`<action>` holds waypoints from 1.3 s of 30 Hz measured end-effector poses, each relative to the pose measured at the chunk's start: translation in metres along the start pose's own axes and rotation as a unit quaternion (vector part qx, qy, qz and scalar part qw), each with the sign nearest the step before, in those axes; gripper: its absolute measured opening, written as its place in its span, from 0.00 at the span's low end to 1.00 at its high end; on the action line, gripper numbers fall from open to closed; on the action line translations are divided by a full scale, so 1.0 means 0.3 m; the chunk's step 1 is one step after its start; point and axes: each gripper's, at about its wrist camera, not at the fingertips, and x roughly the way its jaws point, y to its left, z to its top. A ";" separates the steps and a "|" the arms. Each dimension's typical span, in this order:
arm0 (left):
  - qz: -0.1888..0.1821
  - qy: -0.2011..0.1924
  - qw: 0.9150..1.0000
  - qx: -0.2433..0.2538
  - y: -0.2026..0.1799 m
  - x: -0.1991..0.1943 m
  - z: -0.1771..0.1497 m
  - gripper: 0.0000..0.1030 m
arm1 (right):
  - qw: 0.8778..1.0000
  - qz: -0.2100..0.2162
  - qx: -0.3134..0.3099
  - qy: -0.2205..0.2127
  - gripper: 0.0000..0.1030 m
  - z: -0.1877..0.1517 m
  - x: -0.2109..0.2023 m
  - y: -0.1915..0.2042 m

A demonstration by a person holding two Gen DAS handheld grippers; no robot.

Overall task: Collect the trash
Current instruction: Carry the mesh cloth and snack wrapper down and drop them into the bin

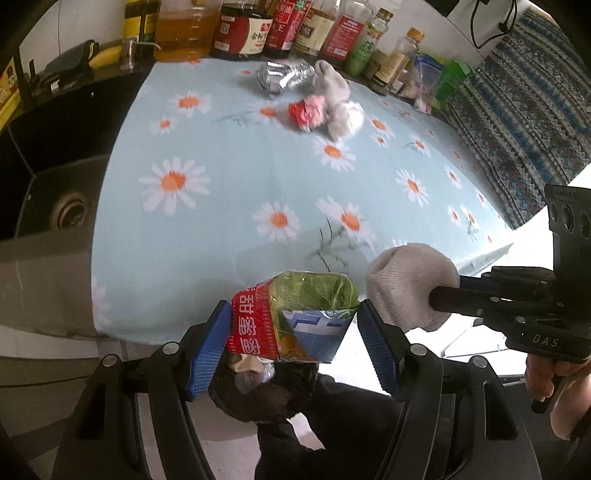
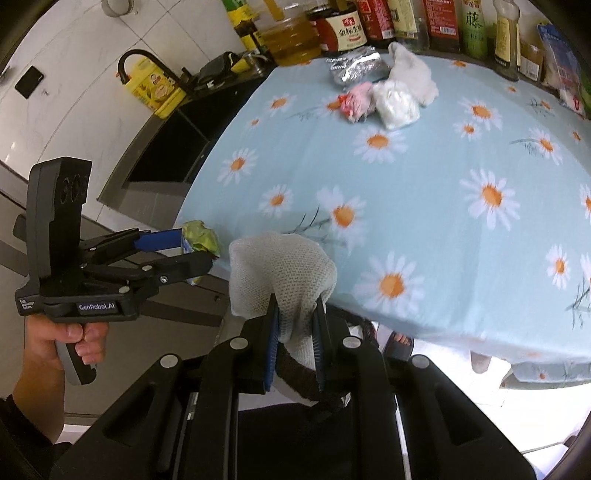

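My left gripper [image 1: 293,325] is shut on a crumpled red, green and blue snack wrapper [image 1: 295,317], held past the table's near edge above a dark bin bag [image 1: 266,391]. It also shows in the right wrist view [image 2: 199,240]. My right gripper [image 2: 295,325] is shut on a white knitted sock [image 2: 280,269], seen in the left wrist view [image 1: 410,284] just right of the wrapper. On the far side of the daisy tablecloth [image 1: 229,206] lie a silver foil bag [image 1: 284,75], a pink-red crumpled wrapper [image 1: 308,110] and white socks [image 1: 341,107].
A row of sauce and oil bottles [image 1: 258,29] lines the back edge. A black sink [image 1: 51,166] with a tap is left of the table. A patterned blue cloth [image 1: 517,118] lies to the right. A sandalled foot [image 2: 399,343] shows below the table edge.
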 end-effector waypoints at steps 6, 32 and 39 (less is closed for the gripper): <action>-0.013 0.013 1.000 -0.014 0.014 0.014 -0.095 0.66 | 1.000 -0.001 0.001 0.018 0.18 -0.064 0.036 0.044; -0.024 0.104 0.992 -0.063 0.094 0.191 -0.270 0.68 | 0.993 -0.003 0.035 0.115 0.44 -0.243 0.277 0.018; 0.001 0.113 0.991 -0.068 0.115 0.213 -0.260 0.77 | 0.993 -0.010 0.060 0.106 0.53 -0.235 0.260 -0.025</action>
